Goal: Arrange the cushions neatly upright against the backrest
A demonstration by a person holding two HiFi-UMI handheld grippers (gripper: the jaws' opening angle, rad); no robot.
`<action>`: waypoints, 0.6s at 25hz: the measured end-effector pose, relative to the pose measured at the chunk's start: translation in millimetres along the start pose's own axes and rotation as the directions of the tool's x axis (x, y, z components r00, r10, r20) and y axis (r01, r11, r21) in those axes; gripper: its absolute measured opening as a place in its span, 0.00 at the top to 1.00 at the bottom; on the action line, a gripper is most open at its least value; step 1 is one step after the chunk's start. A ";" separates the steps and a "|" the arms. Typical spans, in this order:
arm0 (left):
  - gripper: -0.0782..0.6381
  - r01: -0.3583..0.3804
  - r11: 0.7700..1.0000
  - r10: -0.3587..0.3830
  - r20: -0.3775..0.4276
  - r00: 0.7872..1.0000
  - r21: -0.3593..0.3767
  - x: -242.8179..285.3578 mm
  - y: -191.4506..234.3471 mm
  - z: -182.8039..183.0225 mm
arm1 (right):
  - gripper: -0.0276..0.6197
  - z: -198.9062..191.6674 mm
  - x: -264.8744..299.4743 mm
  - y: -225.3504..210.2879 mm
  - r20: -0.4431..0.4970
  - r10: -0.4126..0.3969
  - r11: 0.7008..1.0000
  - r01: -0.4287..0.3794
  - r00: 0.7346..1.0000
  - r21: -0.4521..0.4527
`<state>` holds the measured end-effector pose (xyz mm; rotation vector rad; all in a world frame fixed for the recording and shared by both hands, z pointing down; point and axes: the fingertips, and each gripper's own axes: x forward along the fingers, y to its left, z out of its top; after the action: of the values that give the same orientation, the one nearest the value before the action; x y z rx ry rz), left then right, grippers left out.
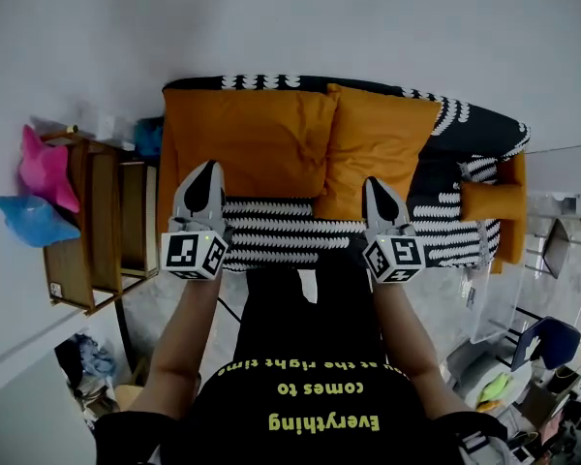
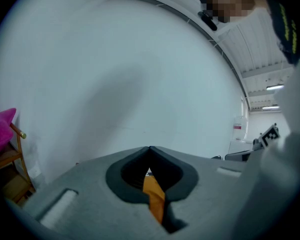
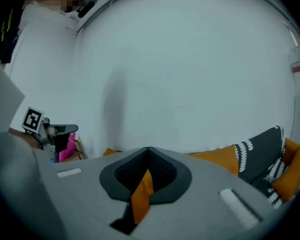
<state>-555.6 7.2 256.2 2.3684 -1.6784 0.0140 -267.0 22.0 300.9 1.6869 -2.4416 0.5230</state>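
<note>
The sofa (image 1: pixel 281 229), black with white stripes, stands against a white wall. A large orange cushion (image 1: pixel 257 134) stands upright against the left of the backrest (image 1: pixel 271 82). A second cushion (image 1: pixel 382 143) leans beside it on the right, its edge overlapping the first. A small orange cushion (image 1: pixel 492 201) lies apart at the right end of the sofa. The left hand-held gripper (image 1: pixel 207 167) points at the lower left part of the large cushion. The right hand-held gripper (image 1: pixel 376 184) points at the bottom edge of the second cushion. Both have their jaws closed together, with only a thin orange strip showing in the slit between them. A wooden shelf (image 1: pixel 97 231) stands left of the sofa, bearing a pink pillow (image 1: pixel 44 168) and a blue pillow (image 1: pixel 29 219).
</note>
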 end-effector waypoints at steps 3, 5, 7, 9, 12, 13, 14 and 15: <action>0.89 -0.029 1.000 0.029 -0.012 1.000 0.010 12.3 -23.8 -7.4 | 0.94 12.3 -6.1 -50.8 0.021 -0.013 1.000 0.013 1.000 -0.012; 0.89 -0.068 0.998 0.068 -0.015 0.998 0.012 20.7 -42.0 -13.9 | 0.94 21.8 -6.1 -81.8 0.028 0.011 0.999 -0.010 1.000 -0.047; 0.89 -0.121 0.993 0.121 -0.013 0.993 0.010 28.6 -63.3 -21.3 | 0.94 29.9 -3.8 -111.0 0.022 0.058 0.994 -0.056 0.998 -0.093; 0.89 -0.183 0.983 0.183 -0.005 0.983 0.001 36.2 -86.4 -30.6 | 0.93 36.4 0.8 -138.1 -0.001 0.123 0.982 -0.122 0.992 -0.144; 0.89 -0.269 0.963 0.269 0.000 0.963 -0.036 52.4 -120.4 -54.9 | 0.89 41.7 13.0 -176.9 -0.051 0.221 0.948 -0.227 0.974 -0.223; 0.89 -0.288 0.956 0.287 -0.012 0.958 -0.048 59.0 -131.7 -67.2 | 0.89 41.4 18.1 -189.4 -0.067 0.245 0.937 -0.254 0.967 -0.241; 0.89 -0.300 0.952 0.298 -0.031 0.954 -0.057 65.6 -143.0 -80.7 | 0.88 39.9 24.0 -200.8 -0.083 0.266 0.926 -0.279 0.960 -0.253; 0.89 -0.306 0.950 0.303 -0.053 0.952 -0.063 71.8 -153.6 -94.8 | 0.87 36.4 31.3 -210.1 -0.104 0.287 0.917 -0.304 0.952 -0.258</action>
<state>-375.9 7.3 329.9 2.0220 -1.9714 0.0574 -80.8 -84.7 320.1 1.1856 -2.5936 0.2494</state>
